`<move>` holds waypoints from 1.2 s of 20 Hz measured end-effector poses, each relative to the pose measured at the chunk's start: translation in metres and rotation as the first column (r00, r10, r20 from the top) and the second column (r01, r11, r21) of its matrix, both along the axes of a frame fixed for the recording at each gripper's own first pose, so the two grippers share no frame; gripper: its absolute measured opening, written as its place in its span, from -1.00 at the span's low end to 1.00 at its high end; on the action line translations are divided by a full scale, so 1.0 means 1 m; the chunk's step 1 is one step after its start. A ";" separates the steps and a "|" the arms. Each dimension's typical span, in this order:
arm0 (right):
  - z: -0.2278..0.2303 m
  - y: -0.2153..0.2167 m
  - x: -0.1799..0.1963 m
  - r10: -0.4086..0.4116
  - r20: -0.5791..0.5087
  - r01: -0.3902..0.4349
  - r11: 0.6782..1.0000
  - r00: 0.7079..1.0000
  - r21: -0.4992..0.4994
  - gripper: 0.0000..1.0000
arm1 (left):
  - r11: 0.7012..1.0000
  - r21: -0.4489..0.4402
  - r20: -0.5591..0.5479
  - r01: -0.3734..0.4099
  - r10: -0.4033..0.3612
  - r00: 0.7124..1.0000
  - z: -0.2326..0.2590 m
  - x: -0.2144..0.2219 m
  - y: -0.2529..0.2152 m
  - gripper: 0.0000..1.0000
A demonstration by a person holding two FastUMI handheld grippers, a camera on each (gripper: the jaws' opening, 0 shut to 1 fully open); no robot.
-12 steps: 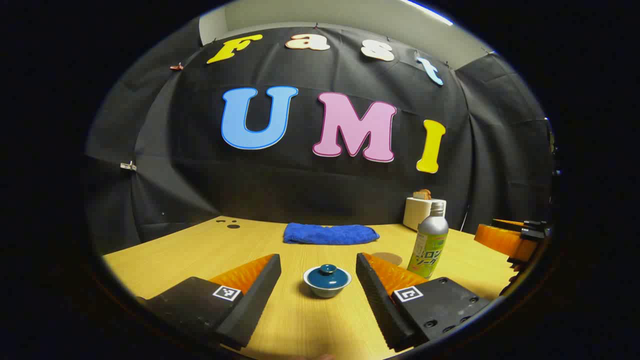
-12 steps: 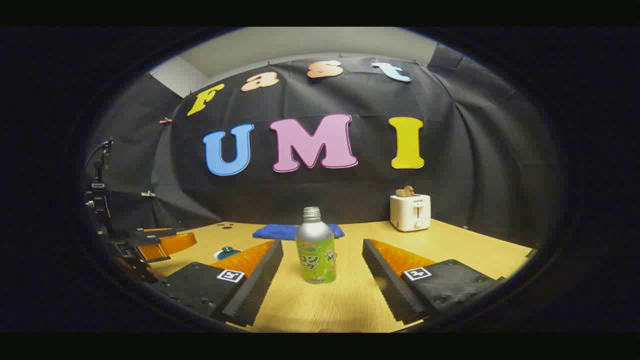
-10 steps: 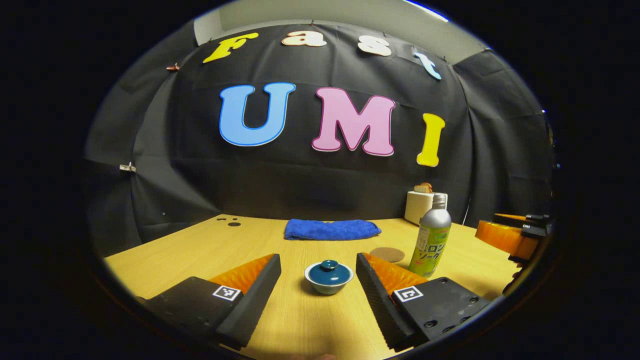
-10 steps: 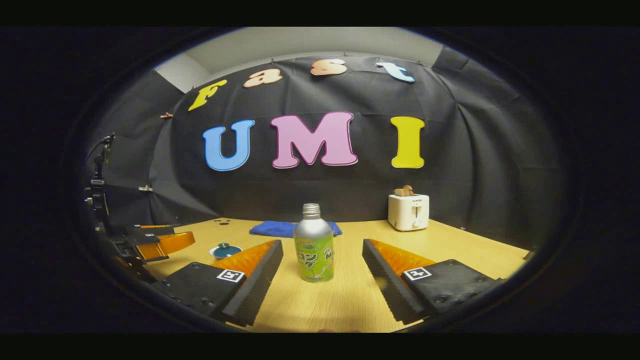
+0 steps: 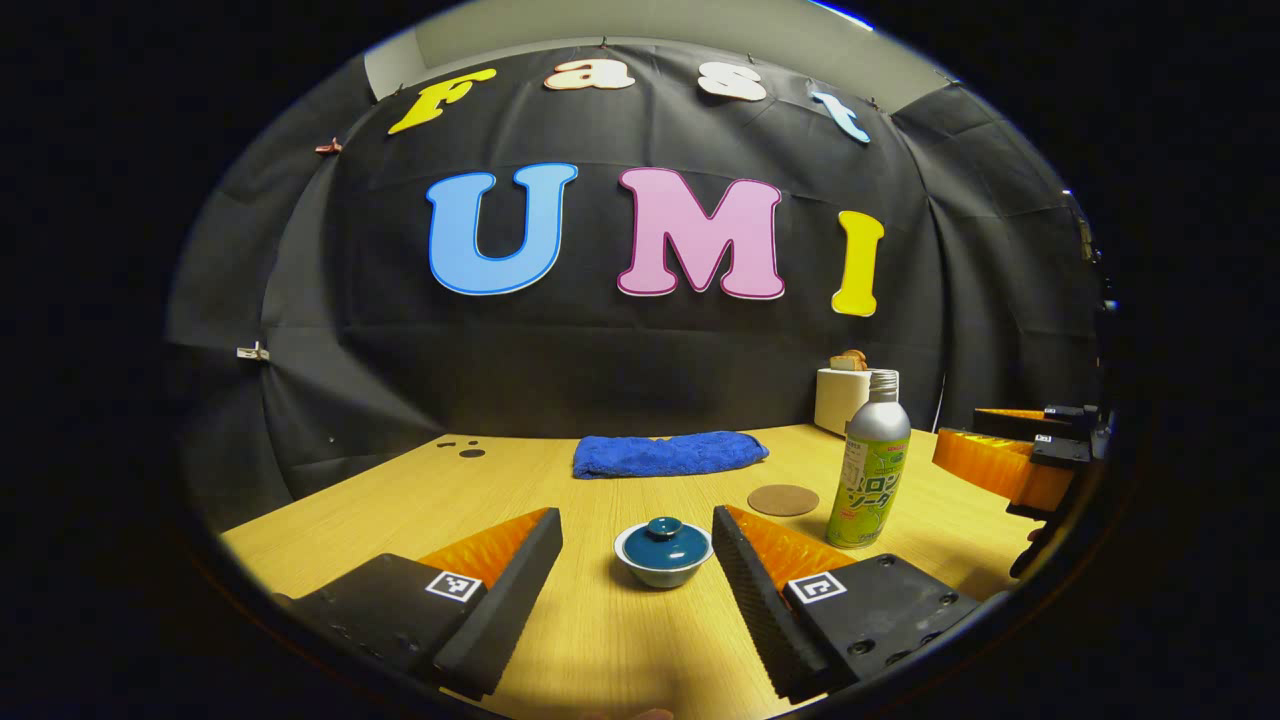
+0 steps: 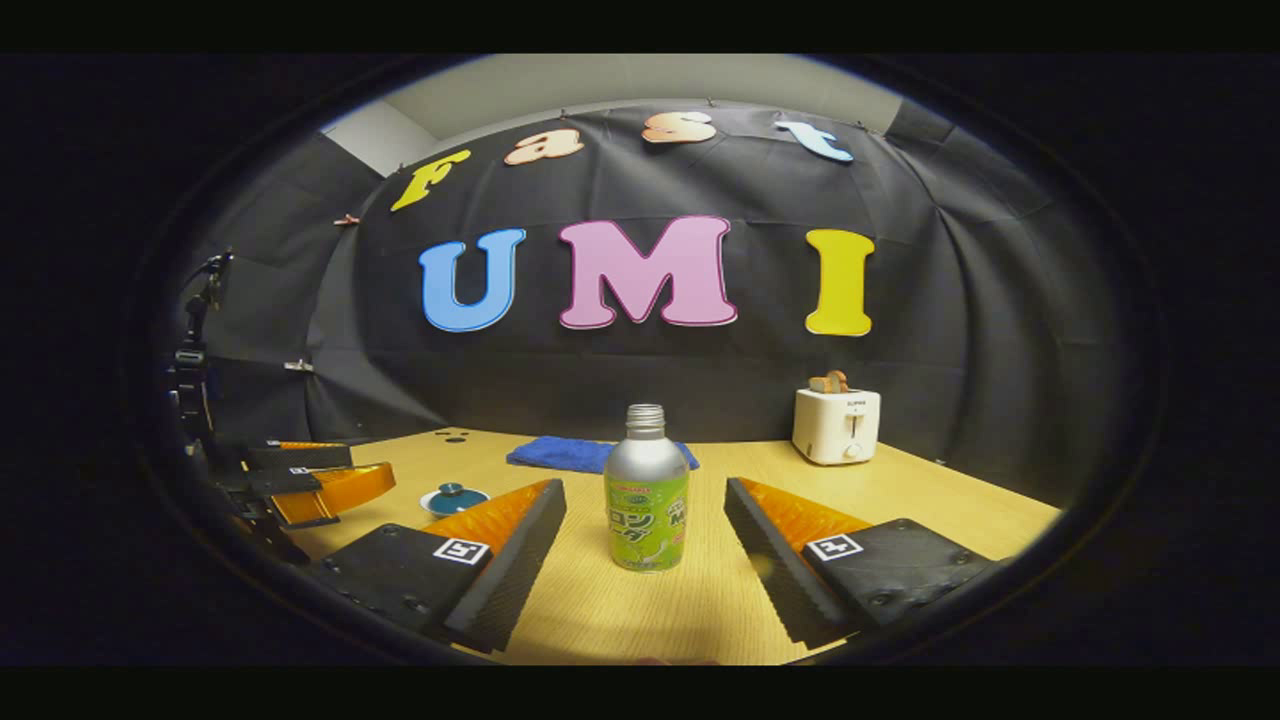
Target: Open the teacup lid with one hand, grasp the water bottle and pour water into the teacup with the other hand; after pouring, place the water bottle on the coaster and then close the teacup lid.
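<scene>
- Left gripper (image 5: 637, 560): I am holding its two black-and-orange fingers spread wide above the pale wooden table (image 5: 400, 500); they are gripping nothing.
- Small teal ceramic teacup with a knobbed lid (image 5: 663, 550): it is sitting on the table ahead of the left gripper, in line with the gap between the fingers and just beside the right-hand finger as the left gripper view frames it; the lid is resting closed on the cup. I cannot tell whether that finger is touching it.
- Silver metal water bottle with a green label (image 6: 646, 488): it is standing upright and uncapped, ahead of the right gripper and centred on the gap between its fingers. In the left gripper view the bottle (image 5: 868, 460) is standing to the right of the teacup.
- Right gripper (image 6: 645, 545): I am holding it wide open too, with both fingers clear of the bottle.
- Round brown coaster (image 5: 783, 499): it is lying flat just beside the bottle, between it and the teacup, and farther back.
- Folded blue towel (image 5: 668, 452): it is lying near the back edge of the table.
- White toaster (image 6: 836, 425): it is standing at the back right with a slice showing in its slot.
</scene>
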State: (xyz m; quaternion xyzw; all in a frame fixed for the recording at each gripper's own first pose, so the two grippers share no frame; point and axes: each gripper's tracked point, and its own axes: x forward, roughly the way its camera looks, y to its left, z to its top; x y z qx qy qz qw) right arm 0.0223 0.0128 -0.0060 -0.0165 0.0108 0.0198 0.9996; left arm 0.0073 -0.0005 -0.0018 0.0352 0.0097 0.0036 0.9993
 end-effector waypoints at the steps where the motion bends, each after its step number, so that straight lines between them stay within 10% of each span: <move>1: -0.001 0.000 0.002 0.001 -0.002 -0.001 1.000 1.000 0.004 0.98 | 1.000 0.004 -0.004 0.004 -0.004 1.000 -0.002 0.002 -0.002 0.91; 24: -0.024 -0.009 0.014 -0.006 -0.045 0.007 1.000 0.999 0.016 0.98 | 0.998 0.002 -0.156 0.056 -0.055 0.986 -0.045 0.105 -0.015 0.74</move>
